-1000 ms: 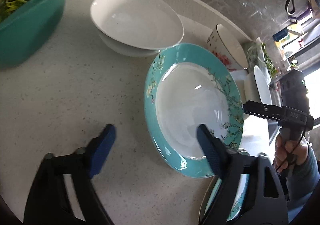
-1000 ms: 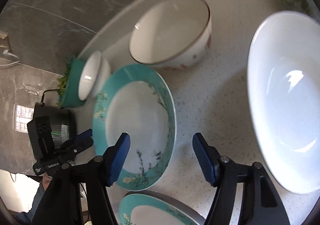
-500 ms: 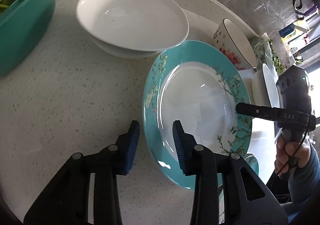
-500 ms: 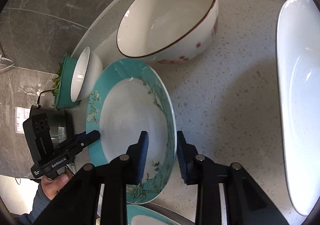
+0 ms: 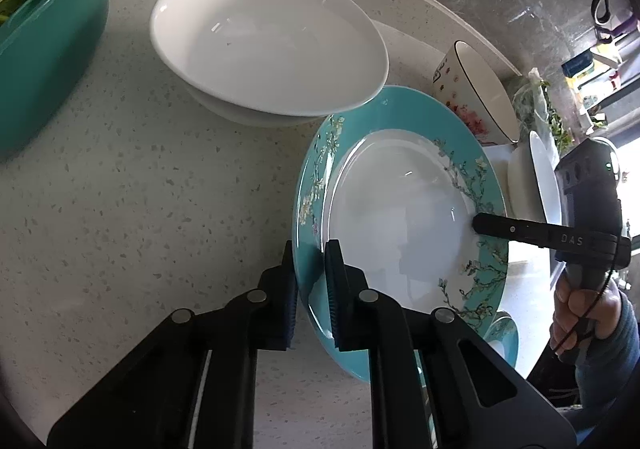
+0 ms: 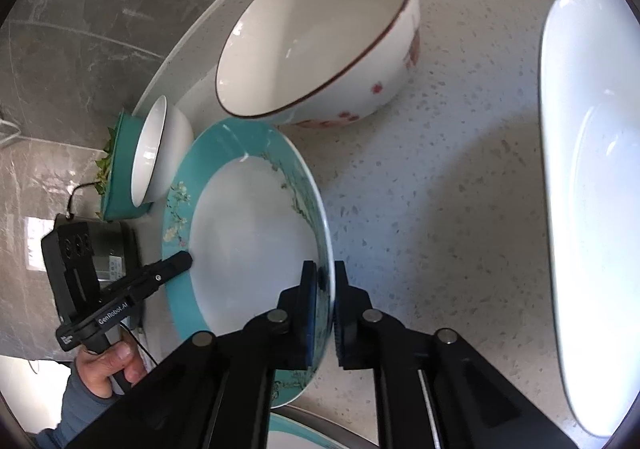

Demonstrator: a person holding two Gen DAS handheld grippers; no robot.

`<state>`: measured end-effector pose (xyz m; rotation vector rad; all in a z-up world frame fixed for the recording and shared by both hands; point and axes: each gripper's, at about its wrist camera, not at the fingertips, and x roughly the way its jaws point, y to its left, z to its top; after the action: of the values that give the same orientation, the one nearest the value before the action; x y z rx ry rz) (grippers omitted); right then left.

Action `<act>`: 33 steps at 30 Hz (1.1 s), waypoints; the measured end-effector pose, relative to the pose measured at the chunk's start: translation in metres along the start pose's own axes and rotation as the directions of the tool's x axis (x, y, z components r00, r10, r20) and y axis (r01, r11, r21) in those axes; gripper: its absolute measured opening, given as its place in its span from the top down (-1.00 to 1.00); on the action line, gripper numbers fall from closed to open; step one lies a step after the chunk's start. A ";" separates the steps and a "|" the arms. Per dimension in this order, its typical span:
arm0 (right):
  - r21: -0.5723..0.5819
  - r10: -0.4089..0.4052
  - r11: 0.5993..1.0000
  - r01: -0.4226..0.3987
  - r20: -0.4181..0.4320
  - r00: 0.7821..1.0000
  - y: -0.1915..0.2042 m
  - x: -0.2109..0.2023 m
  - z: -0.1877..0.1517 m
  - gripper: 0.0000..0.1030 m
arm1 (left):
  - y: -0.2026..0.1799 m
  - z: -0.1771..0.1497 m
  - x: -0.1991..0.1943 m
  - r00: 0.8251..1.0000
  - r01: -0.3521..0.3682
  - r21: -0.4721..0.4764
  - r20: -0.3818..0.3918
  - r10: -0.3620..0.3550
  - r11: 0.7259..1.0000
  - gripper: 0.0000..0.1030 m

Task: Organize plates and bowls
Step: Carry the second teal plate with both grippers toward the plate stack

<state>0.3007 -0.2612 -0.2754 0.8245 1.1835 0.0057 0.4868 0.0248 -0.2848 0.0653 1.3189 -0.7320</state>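
Round turquoise-rimmed floral ceramic plate (image 5: 400, 217) above speckled white countertop (image 5: 140, 189), clamped at opposite rim edges: left gripper (image 5: 310, 289) near side, right gripper (image 6: 325, 309) far side; both equally placed for level lift.

Daylight enters beyond the white bowl (image 6: 592, 209), overexposing it. Soft shadows cross the countertop (image 5: 140, 189). Focus sharp centrally; fisheye bending and dark vignette surround the countertop.

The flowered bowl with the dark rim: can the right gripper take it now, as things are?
Probably not yet. The right gripper is shut on the teal plate, as is the left gripper. The path to the flowered bowl looks free otherwise.
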 end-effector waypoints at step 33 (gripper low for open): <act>-0.098 0.056 0.994 -0.048 0.079 0.995 0.020 -0.093 -0.093 0.80 | -0.085 -0.124 -0.078 0.994 0.007 0.015 0.109 -0.009 1.000 0.77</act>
<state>0.1943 -0.2326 -0.2006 0.7635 1.0760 0.0708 0.3319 0.0481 -0.2202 0.0319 1.2104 -0.7421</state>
